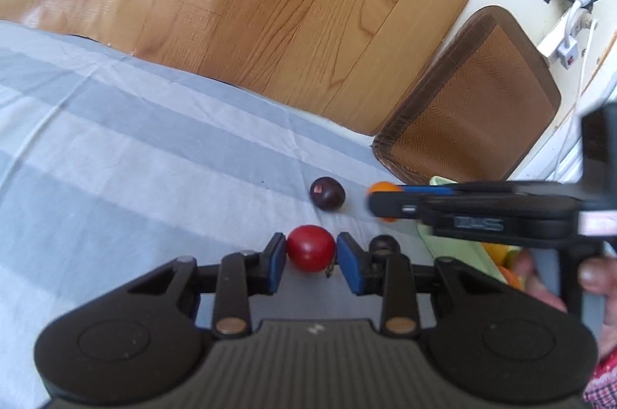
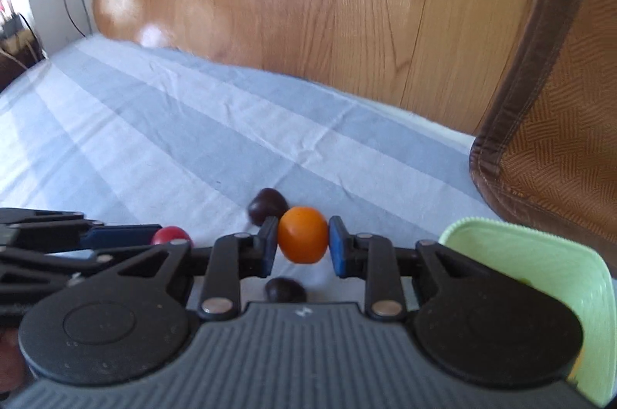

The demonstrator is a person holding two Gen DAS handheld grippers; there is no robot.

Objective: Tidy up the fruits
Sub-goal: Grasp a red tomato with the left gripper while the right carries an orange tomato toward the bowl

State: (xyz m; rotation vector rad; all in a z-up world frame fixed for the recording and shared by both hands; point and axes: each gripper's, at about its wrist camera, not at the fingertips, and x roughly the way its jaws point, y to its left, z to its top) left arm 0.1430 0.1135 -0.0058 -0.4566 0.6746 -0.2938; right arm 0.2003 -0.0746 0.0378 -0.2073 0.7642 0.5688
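We had both claws down on the striped blue-grey sheet (image 2: 162, 123), each closed on a small round fruit. The left gripper (image 1: 311, 256) was clamped on the red tomato-like fruit (image 1: 309, 247), its blue pads (image 1: 278, 260) pressing either side; the fruit seemed to rest on the cloth. The right gripper (image 2: 302, 243) was clamped on the orange fruit (image 2: 303, 234) in the same way.

Loose fruit lay close by. Ahead of the left claw's tips sat a dark plum-coloured fruit (image 1: 327, 193), apart from the red one, and a second dark fruit (image 1: 382, 244) peeked from behind its right finger. In the right wrist view one dark fruit (image 2: 267, 206) sat just beyond the left fingertip and another (image 2: 284, 289) below the claw.

We judged this the pick step, grips just made. The pale green container (image 2: 540, 262) stood right of the right claw — the likely destination. The next move called for lifting both fruits clear without squeezing harder, then carrying each over the rim while keeping the two claws from colliding.

A raised marking showed on the right gripper's side in the left view — too blurred for us to read.
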